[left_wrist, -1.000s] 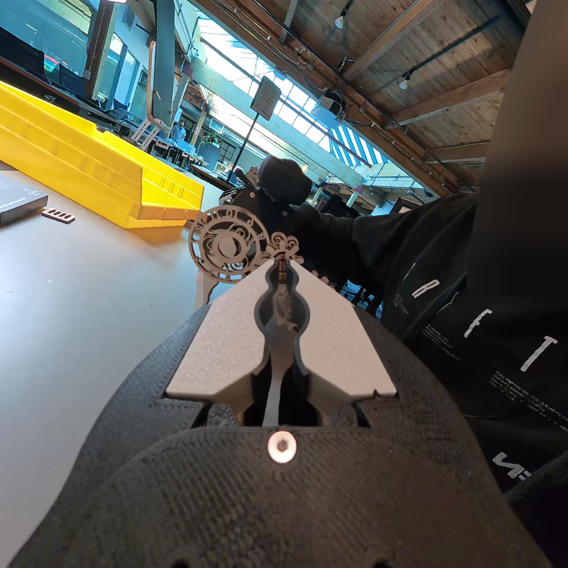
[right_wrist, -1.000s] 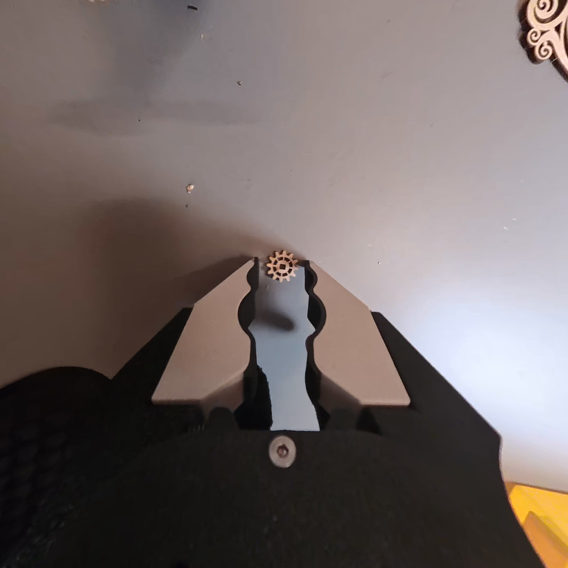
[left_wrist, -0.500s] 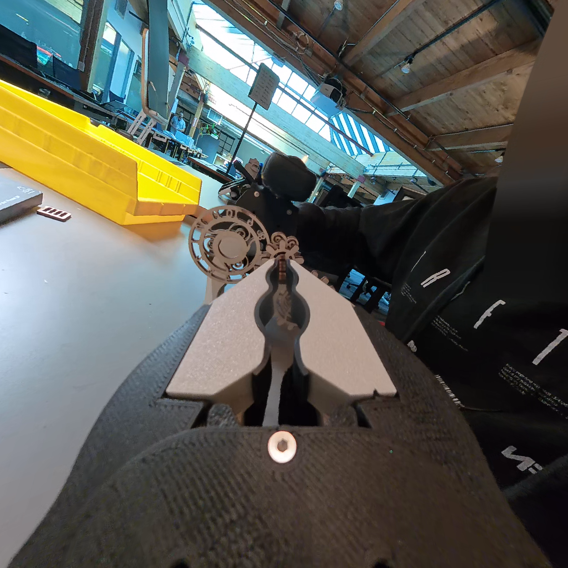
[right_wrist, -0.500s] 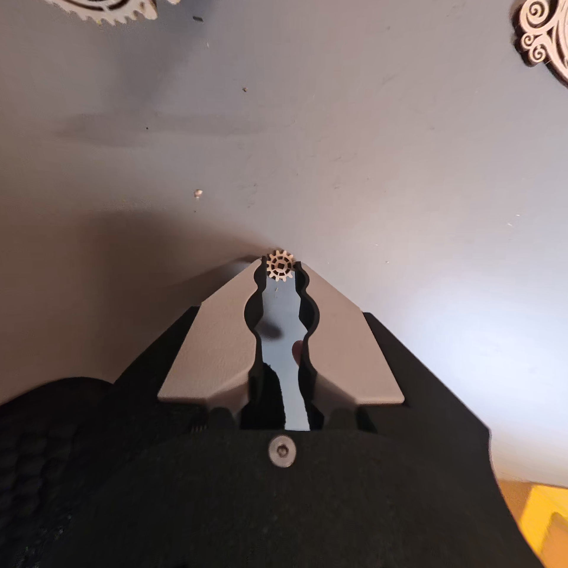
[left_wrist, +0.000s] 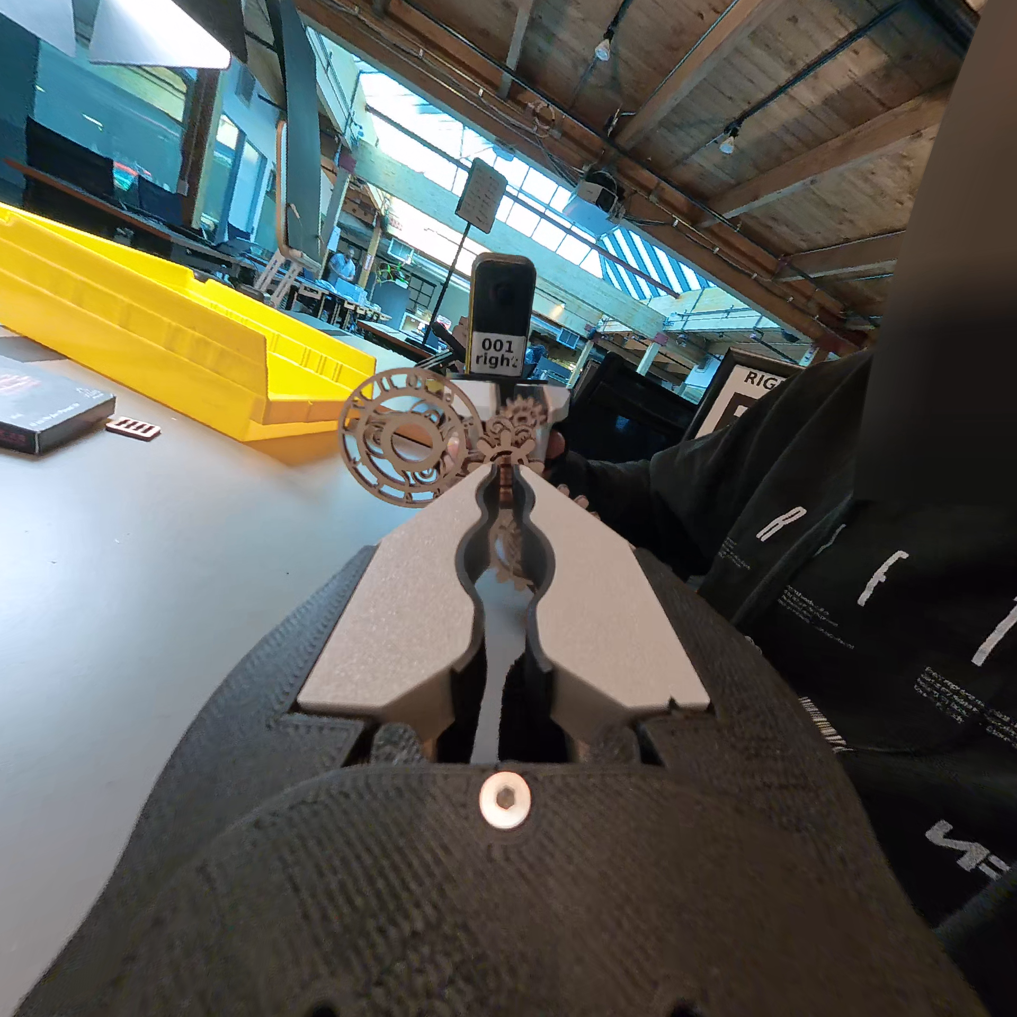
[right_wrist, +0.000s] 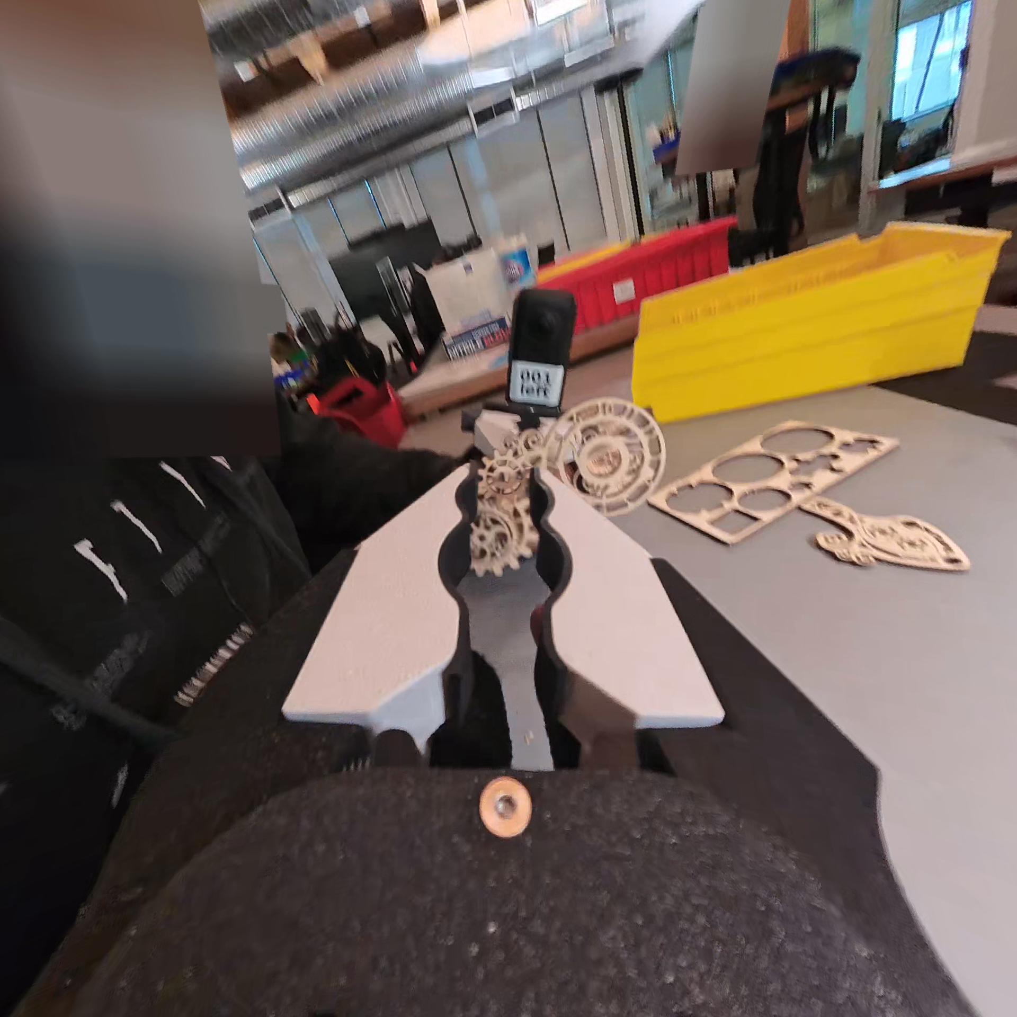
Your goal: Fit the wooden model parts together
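Note:
My left gripper [left_wrist: 503, 476] is shut on the wooden model [left_wrist: 402, 440], an ornate round dial with gears on a stem, and holds it upright above the table. The model also shows in the right wrist view [right_wrist: 611, 457], just beyond my right gripper [right_wrist: 503, 472]. My right gripper is shut on a small wooden gear [right_wrist: 498, 476] and holds it in the air right against the model's gears. From the left wrist view the right gripper [left_wrist: 520, 418] faces me behind the model, with the small gear [left_wrist: 520, 413] between its fingers.
A yellow bin [left_wrist: 165, 341] stands on the grey table, also seen in the right wrist view [right_wrist: 798, 341]. A black box [left_wrist: 44, 407] and a small dark piece [left_wrist: 132, 427] lie far left. A cut-out wooden sheet [right_wrist: 770, 479] and an ornate wooden part [right_wrist: 891, 545] lie right. A person's dark sleeve [left_wrist: 715, 495] is close. Only a small space, under 4 cm, lies between the two pairs of fingers.
My right gripper closed on the small gear on the table, lifted it and swung up to face the model. My left gripper kept hold of the model, nearly still.

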`<state>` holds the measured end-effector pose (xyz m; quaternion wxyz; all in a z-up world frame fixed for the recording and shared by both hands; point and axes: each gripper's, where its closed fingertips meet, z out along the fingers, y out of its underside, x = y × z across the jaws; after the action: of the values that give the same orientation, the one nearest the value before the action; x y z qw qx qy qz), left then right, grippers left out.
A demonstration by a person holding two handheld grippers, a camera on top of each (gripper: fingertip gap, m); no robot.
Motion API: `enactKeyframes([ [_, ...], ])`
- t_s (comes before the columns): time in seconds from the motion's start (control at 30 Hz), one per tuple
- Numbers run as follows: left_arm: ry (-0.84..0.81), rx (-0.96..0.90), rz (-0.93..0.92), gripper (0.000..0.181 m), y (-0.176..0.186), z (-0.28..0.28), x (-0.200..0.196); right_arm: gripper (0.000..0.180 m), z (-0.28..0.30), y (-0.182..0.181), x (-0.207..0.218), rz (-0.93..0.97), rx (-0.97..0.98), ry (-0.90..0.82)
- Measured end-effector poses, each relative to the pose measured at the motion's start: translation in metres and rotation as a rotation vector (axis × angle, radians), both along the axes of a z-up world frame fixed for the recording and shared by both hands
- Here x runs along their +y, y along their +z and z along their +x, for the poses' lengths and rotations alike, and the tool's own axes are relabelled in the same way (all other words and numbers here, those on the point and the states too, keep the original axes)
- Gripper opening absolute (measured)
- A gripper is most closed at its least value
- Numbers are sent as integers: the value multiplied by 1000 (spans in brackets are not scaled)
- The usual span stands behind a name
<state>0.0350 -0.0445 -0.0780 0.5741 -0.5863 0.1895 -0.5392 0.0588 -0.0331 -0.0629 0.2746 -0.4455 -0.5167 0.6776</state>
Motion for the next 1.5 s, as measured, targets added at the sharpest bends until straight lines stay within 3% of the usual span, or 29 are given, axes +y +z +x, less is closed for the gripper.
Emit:
enactKeyframes([
  [0.13,49,-4,45,1,7,-3,0,16,-10,15,1,-187,105,8],
  [0.33,109,8,98,1,15,-5,-1,16,-22,9,-4,-388,131,34],
  [1.03,126,21,68,2,10,-7,4,16,-28,0,1,-421,104,29],
  [1.5,84,-91,-83,1,5,-9,10,16,-29,-2,5,-278,98,-10],
])
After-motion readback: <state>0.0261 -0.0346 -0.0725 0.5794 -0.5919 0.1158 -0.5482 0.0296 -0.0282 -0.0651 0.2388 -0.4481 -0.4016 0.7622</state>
